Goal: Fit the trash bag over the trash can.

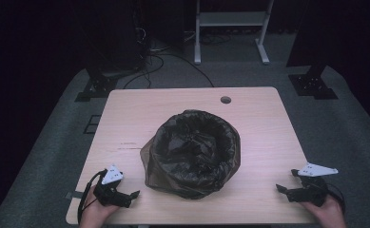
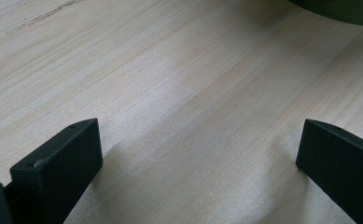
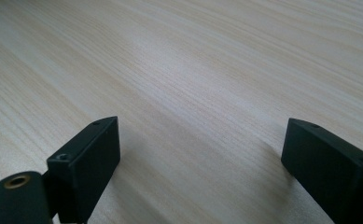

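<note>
A round bin lined with a black plastic bag [image 1: 194, 151] stands in the middle of a light wooden table [image 1: 192, 99]; the bag folds out over its rim. My left gripper [image 1: 134, 194] rests low at the table's near left corner, open, its jaws wide apart over bare wood [image 2: 198, 135]. A dark edge of the bin [image 2: 342, 9] peeks in at the top right of the left gripper view. My right gripper [image 1: 280, 188] sits at the near right corner, also open with nothing between its jaws [image 3: 200, 140], pointing in toward the bin.
A small round cable hole [image 1: 226, 99] is set near the table's far edge. Beyond the table are grey carpet, loose cables [image 1: 159, 61], black stand feet [image 1: 94, 88] and a white frame [image 1: 230, 21]. A scratch [image 1: 125, 146] marks the wood left of the bin.
</note>
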Demonstrator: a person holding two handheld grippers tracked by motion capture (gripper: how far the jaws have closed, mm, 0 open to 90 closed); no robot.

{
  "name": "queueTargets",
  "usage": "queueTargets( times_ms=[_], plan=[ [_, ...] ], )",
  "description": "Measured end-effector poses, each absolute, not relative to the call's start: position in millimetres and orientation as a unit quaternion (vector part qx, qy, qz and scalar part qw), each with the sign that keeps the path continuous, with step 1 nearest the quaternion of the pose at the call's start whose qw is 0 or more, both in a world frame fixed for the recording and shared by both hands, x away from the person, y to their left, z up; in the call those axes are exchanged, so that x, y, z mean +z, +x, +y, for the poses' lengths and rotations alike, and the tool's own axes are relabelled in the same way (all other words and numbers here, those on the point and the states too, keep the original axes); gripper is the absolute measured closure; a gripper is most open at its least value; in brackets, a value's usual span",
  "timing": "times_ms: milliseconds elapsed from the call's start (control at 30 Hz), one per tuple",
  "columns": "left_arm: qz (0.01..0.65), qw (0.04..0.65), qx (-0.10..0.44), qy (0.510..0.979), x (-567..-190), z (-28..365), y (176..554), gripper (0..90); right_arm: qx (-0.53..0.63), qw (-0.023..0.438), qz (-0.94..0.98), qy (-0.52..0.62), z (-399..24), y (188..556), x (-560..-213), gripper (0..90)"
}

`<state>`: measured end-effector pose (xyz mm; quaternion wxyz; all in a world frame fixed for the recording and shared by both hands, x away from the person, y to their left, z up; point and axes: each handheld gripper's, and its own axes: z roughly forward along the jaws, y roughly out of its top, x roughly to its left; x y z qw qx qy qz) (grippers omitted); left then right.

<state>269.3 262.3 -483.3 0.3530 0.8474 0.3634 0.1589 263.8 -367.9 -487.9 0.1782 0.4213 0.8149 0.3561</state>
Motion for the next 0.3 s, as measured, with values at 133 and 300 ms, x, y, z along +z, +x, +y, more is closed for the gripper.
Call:
queueTargets(
  times_ms=[133,300],
  plan=[
    [0.364,0.353,0.159,0.847,-483.3,262.4,268.8,0.0,0.355,0.18,0.813,0.424,-367.5,263.0,-488.0,10.3],
    [0.364,0.353,0.159,0.847,-483.3,262.4,268.8,0.0,0.355,0.18,0.812,0.427,-367.2,261.5,-487.9,10.3]
  ],
)
